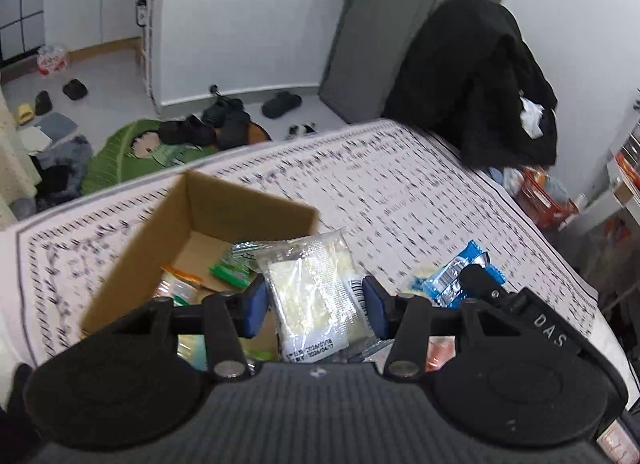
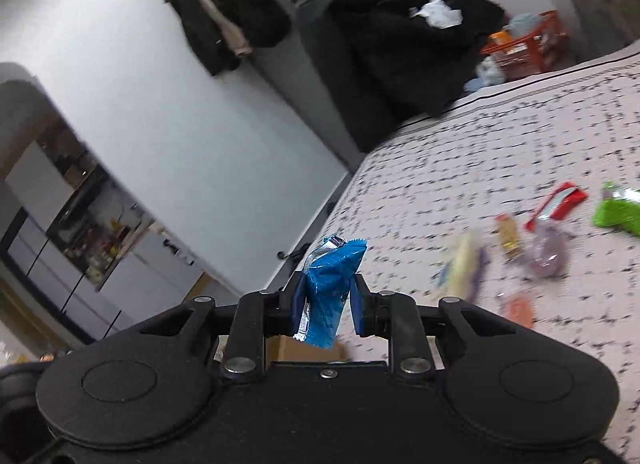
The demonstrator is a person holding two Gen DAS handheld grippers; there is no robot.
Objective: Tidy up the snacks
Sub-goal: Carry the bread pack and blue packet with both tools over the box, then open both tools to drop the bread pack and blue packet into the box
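We've got two packets up off the bed, one per tong. Both look light, crinkly and soft, so they'll flex and swing; the film looks slick, so a pinch on a flat sealed edge or mid-body should be safest.

The left tong point(image 1: 316, 306) is partly open around the clear packet point(image 1: 310, 292) of pale contents. The blue pads point(image 1: 256, 310) sit at its two sides, and it seems held, hanging over the near corner of the cardboard box point(image 1: 188, 232), which already has a few snacks inside.

The right tong point(image 2: 326, 306) is nearly closed, pinching the blue packet point(image 2: 330, 284) mid-body, with the crimped top sticking up.

More loose snacks lie on the patterned bedsheet point(image 2: 500, 135): a green packet point(image 2: 616, 213), a red one point(image 2: 558, 201) and others too blurred to identify.
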